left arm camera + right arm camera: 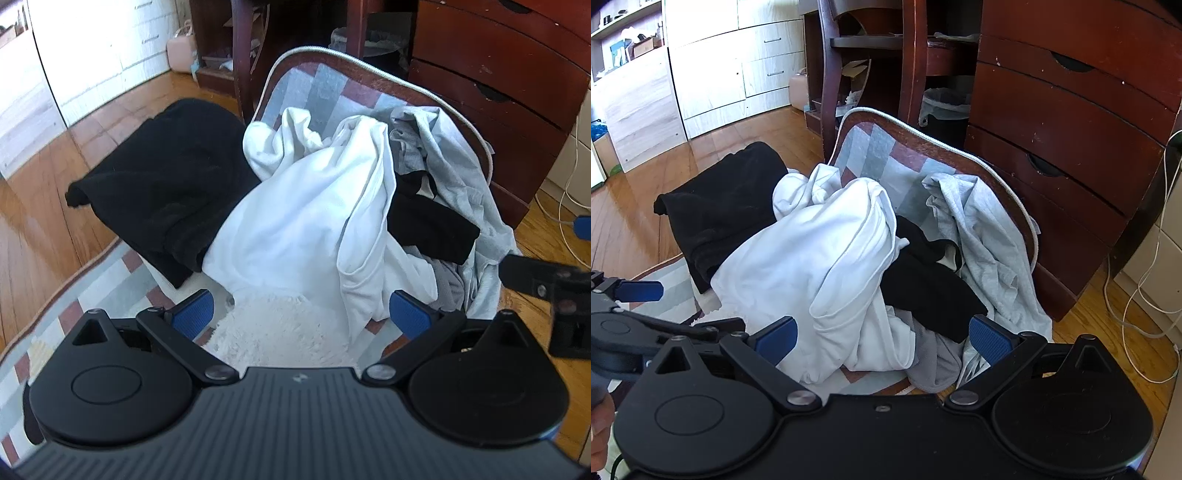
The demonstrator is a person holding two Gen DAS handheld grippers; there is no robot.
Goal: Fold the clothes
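Note:
A heap of clothes lies on a patterned rug (317,88) (871,155). On top is a crumpled white garment (295,218) (820,258). A black garment (170,184) (720,210) lies at the left, a smaller black piece (428,225) (923,291) and a light grey garment (454,173) (982,229) at the right. My left gripper (301,317) is open just in front of the heap, over a fluffy white patch (280,332). My right gripper (882,341) is open at the heap's near edge, with white and grey cloth between the fingers but not pinched.
A dark wooden chest of drawers (1071,122) stands right behind the rug, with a chair's legs (912,62) and a bin (942,110) beside it. White cables (1145,295) trail on the wooden floor (40,221) at the right. Pale cabinets (713,62) line the far wall.

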